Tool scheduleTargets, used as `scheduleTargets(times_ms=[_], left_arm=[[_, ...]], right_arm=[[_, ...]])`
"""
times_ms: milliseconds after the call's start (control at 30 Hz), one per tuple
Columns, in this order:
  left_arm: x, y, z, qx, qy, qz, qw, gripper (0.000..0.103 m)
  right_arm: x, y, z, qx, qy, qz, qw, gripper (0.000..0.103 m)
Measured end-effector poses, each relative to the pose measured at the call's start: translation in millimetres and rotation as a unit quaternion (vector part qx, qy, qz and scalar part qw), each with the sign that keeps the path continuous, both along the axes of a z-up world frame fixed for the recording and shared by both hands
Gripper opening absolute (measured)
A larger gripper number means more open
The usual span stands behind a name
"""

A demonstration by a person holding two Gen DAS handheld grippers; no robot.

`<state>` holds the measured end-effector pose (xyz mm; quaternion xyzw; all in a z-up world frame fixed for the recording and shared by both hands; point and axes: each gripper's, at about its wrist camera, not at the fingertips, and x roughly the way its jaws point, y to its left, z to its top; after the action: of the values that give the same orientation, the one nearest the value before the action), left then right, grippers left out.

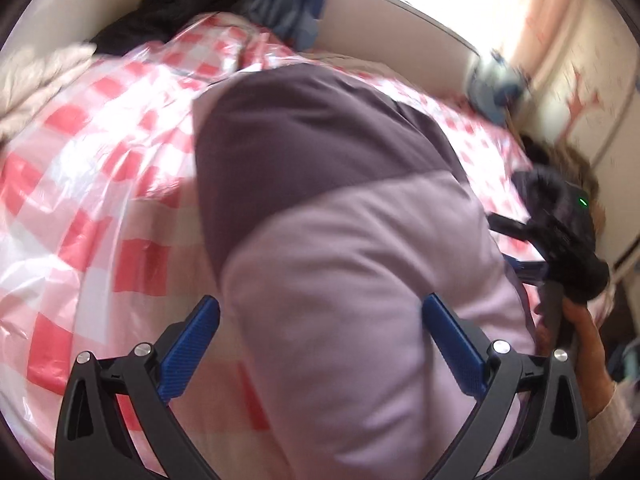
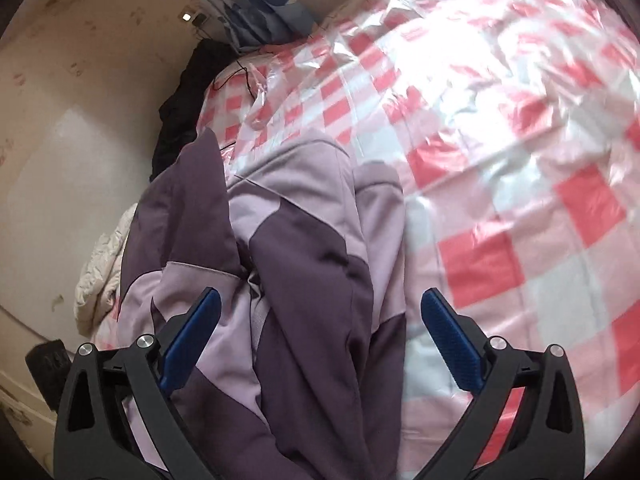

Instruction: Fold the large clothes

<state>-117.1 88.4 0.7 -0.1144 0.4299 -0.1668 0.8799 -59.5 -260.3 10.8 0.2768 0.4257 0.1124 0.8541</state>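
One purple jacket (image 2: pixel 304 264) on checkered sheet (image 2: pixel 500 128) | left gripper (image 1: pixel 320 344) wide | right gripper (image 2: pixel 320 336) wide

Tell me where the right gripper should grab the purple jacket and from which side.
Grip the jacket's long edge beside the bare checkered sheet, coming in from that side. The right gripper is open over it, and there the cloth lies as a thick folded edge; the middle is bunched.

The jacket (image 2: pixel 304 248) is laid on the bed (image 2: pixel 500 168); a dark garment (image 2: pixel 180 108) is piled behind it.
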Motion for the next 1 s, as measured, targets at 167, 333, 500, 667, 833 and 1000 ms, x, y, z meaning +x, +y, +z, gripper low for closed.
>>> scheduleTargets(times_ms=[167, 333, 500, 667, 833, 1000], left_arm=[[42, 9, -28, -0.102, 0.057, 0.008, 0.9931, 0.098], [34, 1, -14, -0.052, 0.019, 0.020, 0.9983, 0.098], [15, 18, 0, 0.023, -0.022, 0.071, 0.9970, 0.098], [9, 11, -10, 0.059, -0.017, 0.066, 0.9959, 0.098], [10, 9, -12, 0.064, -0.016, 0.065, 0.9957, 0.098], [15, 13, -10, 0.058, -0.023, 0.046, 0.9970, 0.098]], right_arm=[[42, 32, -14, -0.084, 0.074, 0.064, 0.992, 0.097], [41, 49, -48, 0.022, 0.044, 0.023, 0.999, 0.097], [60, 98, -52, 0.048, 0.033, 0.075, 0.995, 0.097], [62, 86, -7, -0.054, 0.028, 0.086, 0.994, 0.097], [87, 131, 62, -0.094, -0.065, 0.133, 0.984, 0.097], [130, 146, -33, -0.050, 0.019, 0.136, 0.989, 0.097]])
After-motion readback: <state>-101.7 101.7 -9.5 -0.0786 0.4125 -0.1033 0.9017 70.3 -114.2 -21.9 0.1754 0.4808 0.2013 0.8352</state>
